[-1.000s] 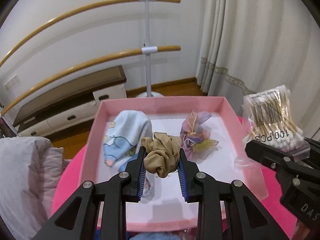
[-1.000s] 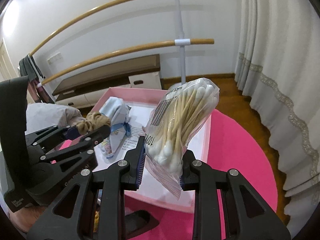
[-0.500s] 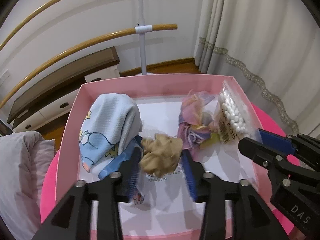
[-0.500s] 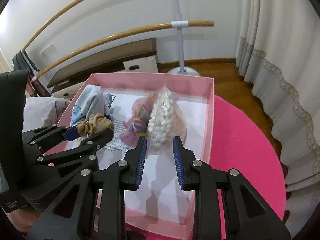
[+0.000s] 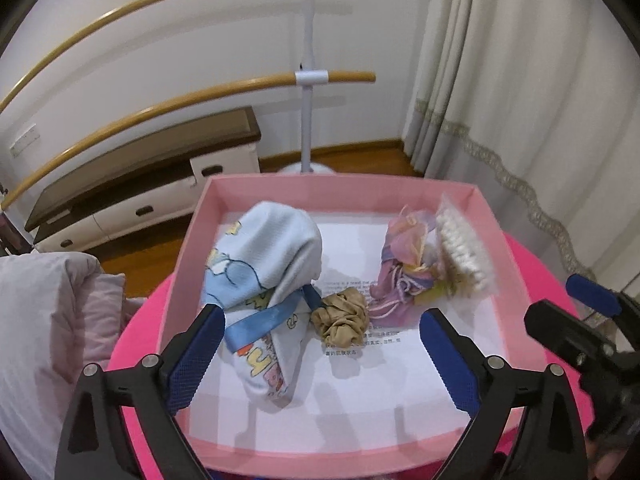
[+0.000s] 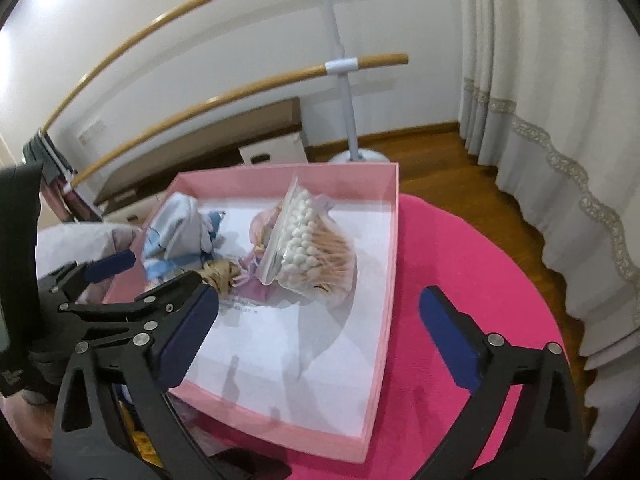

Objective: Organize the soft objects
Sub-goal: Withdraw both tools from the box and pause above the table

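While both jaws have just been opening, the left hand-held gripper (image 5: 320, 354) and right hand-held gripper (image 6: 320, 344) stand wide, gripping nothing. Inside the pink box (image 5: 352, 189), the tan scrunchie (image 5: 341, 316) lies between the blue cloth (image 5: 264, 264) and pastel scrunchie (image 5: 400, 272); the cotton swab bag (image 6: 312, 240) leans against the pastel scrunchie.

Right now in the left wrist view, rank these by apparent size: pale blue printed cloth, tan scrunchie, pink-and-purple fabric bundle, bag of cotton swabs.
1. Pale blue printed cloth, clearly largest.
2. Pink-and-purple fabric bundle.
3. Bag of cotton swabs, blurred and partly behind the bundle, so its rank against the bundle is unsure.
4. Tan scrunchie, smallest.
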The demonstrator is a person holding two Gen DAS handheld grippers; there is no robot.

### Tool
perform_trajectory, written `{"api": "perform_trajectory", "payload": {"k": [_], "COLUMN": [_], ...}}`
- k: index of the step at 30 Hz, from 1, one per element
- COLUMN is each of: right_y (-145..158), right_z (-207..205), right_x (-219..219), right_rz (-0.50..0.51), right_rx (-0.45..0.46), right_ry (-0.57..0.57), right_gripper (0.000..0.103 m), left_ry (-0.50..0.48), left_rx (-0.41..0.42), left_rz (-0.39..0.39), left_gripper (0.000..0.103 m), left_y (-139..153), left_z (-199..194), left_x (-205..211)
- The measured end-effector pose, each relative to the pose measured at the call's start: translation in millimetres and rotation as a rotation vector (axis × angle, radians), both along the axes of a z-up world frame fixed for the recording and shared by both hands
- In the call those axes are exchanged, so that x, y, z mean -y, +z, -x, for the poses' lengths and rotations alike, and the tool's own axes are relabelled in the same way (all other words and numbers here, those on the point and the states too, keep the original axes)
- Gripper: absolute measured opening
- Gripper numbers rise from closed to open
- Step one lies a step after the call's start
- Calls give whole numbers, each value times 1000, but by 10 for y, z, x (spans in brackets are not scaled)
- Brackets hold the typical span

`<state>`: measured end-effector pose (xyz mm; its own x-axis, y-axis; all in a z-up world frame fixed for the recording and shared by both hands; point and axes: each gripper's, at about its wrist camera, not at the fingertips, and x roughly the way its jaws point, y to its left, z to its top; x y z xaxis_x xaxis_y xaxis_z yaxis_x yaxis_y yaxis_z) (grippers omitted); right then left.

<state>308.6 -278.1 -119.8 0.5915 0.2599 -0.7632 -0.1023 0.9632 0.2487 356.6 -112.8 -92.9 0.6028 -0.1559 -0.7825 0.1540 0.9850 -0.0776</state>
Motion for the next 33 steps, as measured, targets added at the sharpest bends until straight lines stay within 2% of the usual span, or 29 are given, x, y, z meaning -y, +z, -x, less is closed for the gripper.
{"api": "perform_trajectory", "payload": {"k": [5,16,25,33], "right_y": [200,554,954,1182], "right_z": [201,862,1501,1994], "right_x": [45,-103,-313,-429], "right_rz": [-33,-15,62,85], "right_rx": [52,163,278,344], "right_ry": [-28,-42,-60,-60], "right_gripper": [103,103,103,103], "left_ry": [31,66,74,72], "left_rx": [77,217,318,351], "left_rz": [41,23,17,10], "left_gripper": [97,99,103,103], "left_y": [186,548,684,813], "left_z": [434,1591,2536,3148], "left_x": [-193,-469,-644,-730]}}
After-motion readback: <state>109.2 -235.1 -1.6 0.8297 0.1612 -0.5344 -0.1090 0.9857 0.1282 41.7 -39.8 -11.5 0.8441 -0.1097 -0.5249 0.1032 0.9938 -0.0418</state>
